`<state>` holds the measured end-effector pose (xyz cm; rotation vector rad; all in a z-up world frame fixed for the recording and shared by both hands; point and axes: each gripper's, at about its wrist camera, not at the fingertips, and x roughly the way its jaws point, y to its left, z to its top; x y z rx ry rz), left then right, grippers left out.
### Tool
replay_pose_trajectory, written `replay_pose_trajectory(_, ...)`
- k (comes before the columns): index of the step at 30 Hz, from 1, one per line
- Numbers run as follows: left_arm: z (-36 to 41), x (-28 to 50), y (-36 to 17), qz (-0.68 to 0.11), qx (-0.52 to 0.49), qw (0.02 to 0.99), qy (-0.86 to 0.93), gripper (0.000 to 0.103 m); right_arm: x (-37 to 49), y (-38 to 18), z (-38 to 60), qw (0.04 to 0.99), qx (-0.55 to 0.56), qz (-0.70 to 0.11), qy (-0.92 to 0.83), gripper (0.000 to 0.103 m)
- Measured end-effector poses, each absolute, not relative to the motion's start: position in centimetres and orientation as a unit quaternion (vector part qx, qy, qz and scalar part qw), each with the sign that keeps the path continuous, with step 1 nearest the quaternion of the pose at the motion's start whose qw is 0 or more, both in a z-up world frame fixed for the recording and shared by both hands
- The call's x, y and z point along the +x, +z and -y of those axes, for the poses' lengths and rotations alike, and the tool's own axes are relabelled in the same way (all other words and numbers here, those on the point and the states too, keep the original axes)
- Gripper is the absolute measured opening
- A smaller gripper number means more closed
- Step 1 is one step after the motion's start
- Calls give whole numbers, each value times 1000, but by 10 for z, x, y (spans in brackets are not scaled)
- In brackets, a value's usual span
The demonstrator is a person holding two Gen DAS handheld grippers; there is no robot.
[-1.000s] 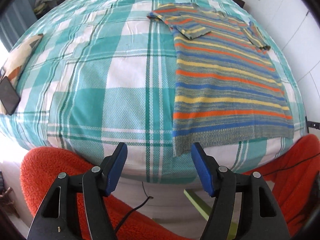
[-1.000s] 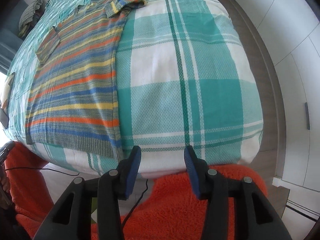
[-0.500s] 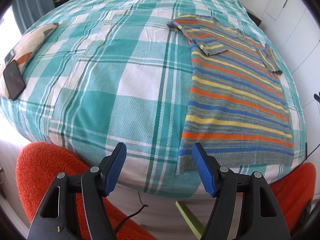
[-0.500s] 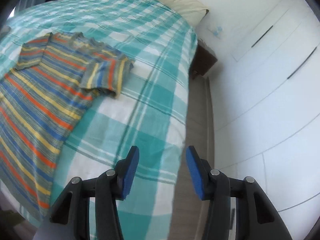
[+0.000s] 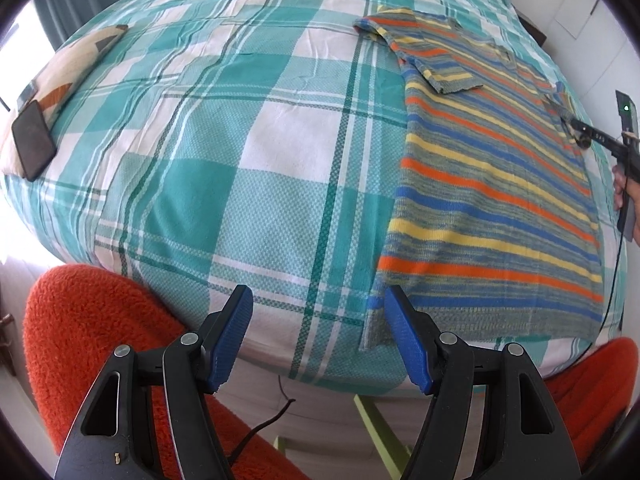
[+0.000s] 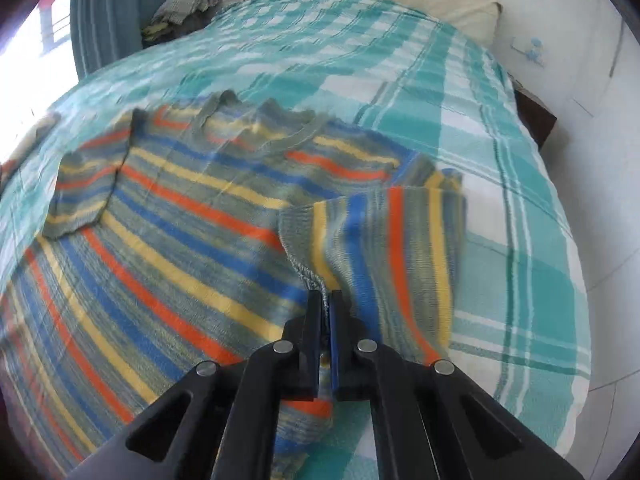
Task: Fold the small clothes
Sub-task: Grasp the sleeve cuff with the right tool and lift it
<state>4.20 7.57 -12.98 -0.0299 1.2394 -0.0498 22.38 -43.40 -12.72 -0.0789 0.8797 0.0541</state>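
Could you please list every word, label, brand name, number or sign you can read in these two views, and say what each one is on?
There is no readable text in either view.
The striped sweater, the plaid bedspread and the dark phone at the bed's edge show no lettering.
The small wall fitting is too small and blurred to show any marking.
The green light on the right gripper's handle is a lamp, not a sign.

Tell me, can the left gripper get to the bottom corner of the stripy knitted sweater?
Probably yes. The left gripper is open with nothing between its jaws, and the striped knitted sweater's hem corner lies just beyond its right finger on the checked bedspread, with nothing in the way.
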Motion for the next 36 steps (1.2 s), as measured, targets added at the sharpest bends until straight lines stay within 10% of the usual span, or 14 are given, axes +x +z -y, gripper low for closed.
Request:
replay_pose_trajectory(6, -65, 46, -142, -595, -18, 803, -35, 71, 141, -76, 597, 906, 234, -342, -89, 3)
replay_pose_trajectory(15, -35, 39, -132, -587, 15, 807, -60, 71, 90, -144, 675, 834, 416, -336, -134, 3)
replay_pose_trajectory(21, -38, 38, -134, -593, 9, 804, -50, 71, 87, -175, 685, 807, 508, -293, -76, 38)
replay_pose_trajectory(22, -38, 38, -134, -594, 7, 803, -50, 71, 89, -177, 684, 804, 511, -293, -75, 33)
replay_pose_trajectory(23, -36, 39, -135, -595, 8, 802, -50, 71, 91, -178, 684, 804, 509, -298, -78, 2)
replay_pose_trajectory(36, -32, 41, -136, -597, 27, 800, -52, 70, 67, -177, 688, 808, 376, -376, -253, 2)
